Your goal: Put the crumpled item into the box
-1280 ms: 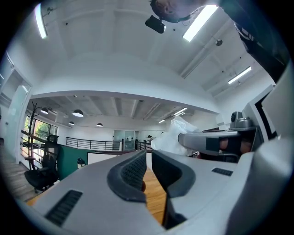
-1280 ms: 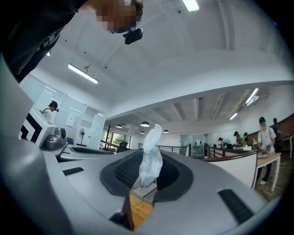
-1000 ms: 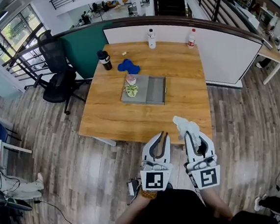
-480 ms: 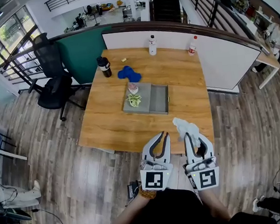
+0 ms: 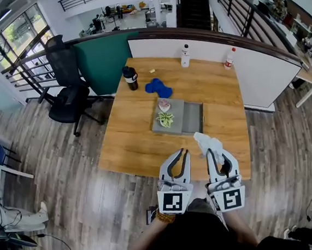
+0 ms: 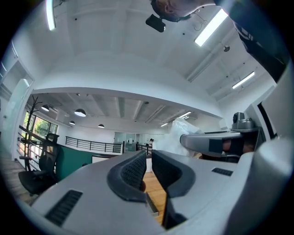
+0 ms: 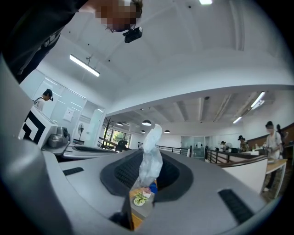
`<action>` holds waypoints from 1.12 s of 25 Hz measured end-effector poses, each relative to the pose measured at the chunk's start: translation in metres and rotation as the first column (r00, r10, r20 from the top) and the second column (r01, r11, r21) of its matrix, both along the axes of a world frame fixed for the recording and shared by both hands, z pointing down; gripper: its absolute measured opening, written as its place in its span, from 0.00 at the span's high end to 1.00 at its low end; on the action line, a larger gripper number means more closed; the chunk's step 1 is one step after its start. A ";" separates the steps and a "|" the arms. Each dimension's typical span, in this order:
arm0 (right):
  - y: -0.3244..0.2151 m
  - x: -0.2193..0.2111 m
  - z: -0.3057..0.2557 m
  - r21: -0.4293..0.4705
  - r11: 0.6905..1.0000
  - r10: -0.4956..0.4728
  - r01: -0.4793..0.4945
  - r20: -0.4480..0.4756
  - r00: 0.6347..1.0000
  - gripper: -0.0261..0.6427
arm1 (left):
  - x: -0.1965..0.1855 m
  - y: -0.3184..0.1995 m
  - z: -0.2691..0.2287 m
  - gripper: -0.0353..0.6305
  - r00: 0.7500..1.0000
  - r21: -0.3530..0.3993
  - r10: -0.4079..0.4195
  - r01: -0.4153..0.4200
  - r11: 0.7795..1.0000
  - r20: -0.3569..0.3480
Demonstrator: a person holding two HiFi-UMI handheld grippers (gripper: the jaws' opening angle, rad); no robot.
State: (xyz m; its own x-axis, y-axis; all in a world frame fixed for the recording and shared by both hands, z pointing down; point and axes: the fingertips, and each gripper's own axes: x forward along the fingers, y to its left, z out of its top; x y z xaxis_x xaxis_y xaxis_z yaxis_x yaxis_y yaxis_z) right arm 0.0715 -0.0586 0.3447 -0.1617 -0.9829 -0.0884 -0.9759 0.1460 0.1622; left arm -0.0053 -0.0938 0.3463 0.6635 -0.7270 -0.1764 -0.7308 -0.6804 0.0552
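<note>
My right gripper (image 5: 216,155) has its two fingers squeezed on the crumpled item (image 5: 207,143). It is a white, scrunched-up bag, and most of it sticks out past the fingertips. In the right gripper view the pads pinch the low part of the bag, and the top of it stands up tall between them.

My left gripper (image 5: 181,153) is just beside the right one. Its fingers are together and hold nothing. In the left gripper view I see only a thin slit between the pads, and the white bag shows off to the right of them.

In the head view, the fingertips of both grippers show over the near edge of the wooden table (image 5: 130,143). The grey box (image 5: 193,118) lies on the table, ahead of the fingertips and well apart from them. The crumpled item is not in the box; it is up in my right fingers.

A small green plant (image 5: 165,119) and a little pink thing (image 5: 164,105) sit in the left part of the box. Farther from the fingers, past the box, I see a blue thing (image 5: 158,87) and a dark cup (image 5: 131,78). Two bottles (image 5: 185,55) stand at the far edge.
</note>
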 end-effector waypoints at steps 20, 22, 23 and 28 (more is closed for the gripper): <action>-0.087 0.077 0.013 -0.015 1.000 -0.025 0.026 0.048 0.999 0.85 | 0.075 -0.084 0.005 0.87 0.998 -0.002 -0.003 0.003 1.000 0.067; -0.097 0.088 0.017 -0.010 0.999 -0.031 0.031 0.054 0.998 0.85 | 0.087 -0.091 0.002 0.87 0.997 0.014 -0.015 0.014 1.000 0.073; -0.100 0.094 0.022 -0.023 0.999 -0.031 0.032 0.060 0.998 0.85 | 0.091 -0.093 0.001 0.87 0.997 0.021 -0.023 0.021 1.000 0.071; -0.110 0.112 0.025 -0.052 0.998 -0.031 0.033 0.045 0.998 0.85 | 0.094 -0.105 0.014 0.87 0.997 -0.024 -0.054 0.055 0.998 0.061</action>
